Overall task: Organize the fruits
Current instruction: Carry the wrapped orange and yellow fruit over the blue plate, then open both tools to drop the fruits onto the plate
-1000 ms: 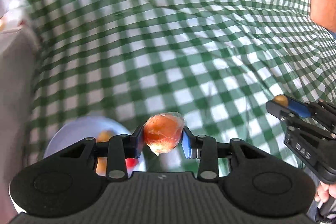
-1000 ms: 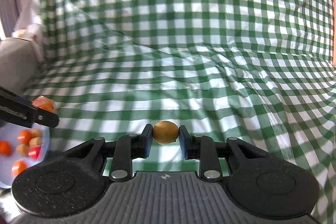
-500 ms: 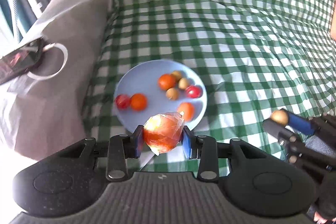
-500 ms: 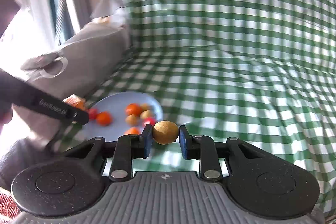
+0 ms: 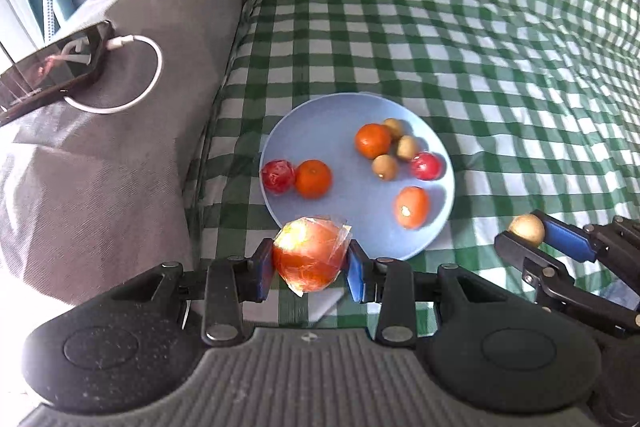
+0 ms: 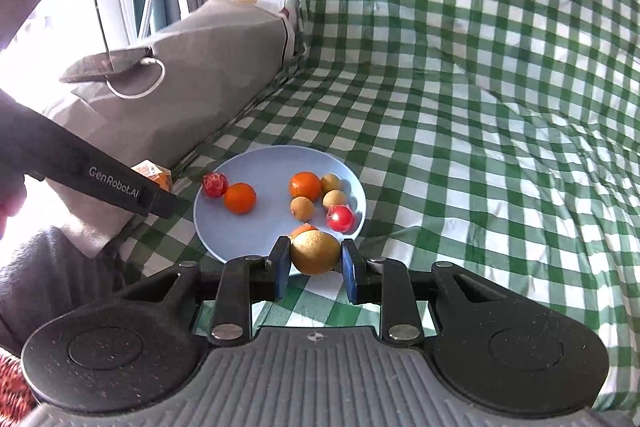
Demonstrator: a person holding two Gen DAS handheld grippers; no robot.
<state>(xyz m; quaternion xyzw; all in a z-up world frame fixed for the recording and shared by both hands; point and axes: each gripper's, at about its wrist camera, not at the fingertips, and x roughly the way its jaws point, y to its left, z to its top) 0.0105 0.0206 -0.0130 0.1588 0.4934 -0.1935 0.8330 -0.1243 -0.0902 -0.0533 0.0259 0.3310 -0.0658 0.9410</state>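
Altogether, seven fruits lie on the blue plate (image 5: 316, 119): three orange, two red, three brown?

Altogether the blue plate (image 5: 316, 119) holds three oranges, two red fruits, three brown.

Both grippers black plastic w/ blue pads, silver screws, ribbed grey base: left gripper (image 5: 310, 269), right gripper (image 6: 315, 269). White "GenRobot.AI" on left's side.

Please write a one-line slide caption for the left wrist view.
Left gripper holds a plastic-wrapped orange-red fruit near the round light-blue plate of small fruits on green checked cloth.
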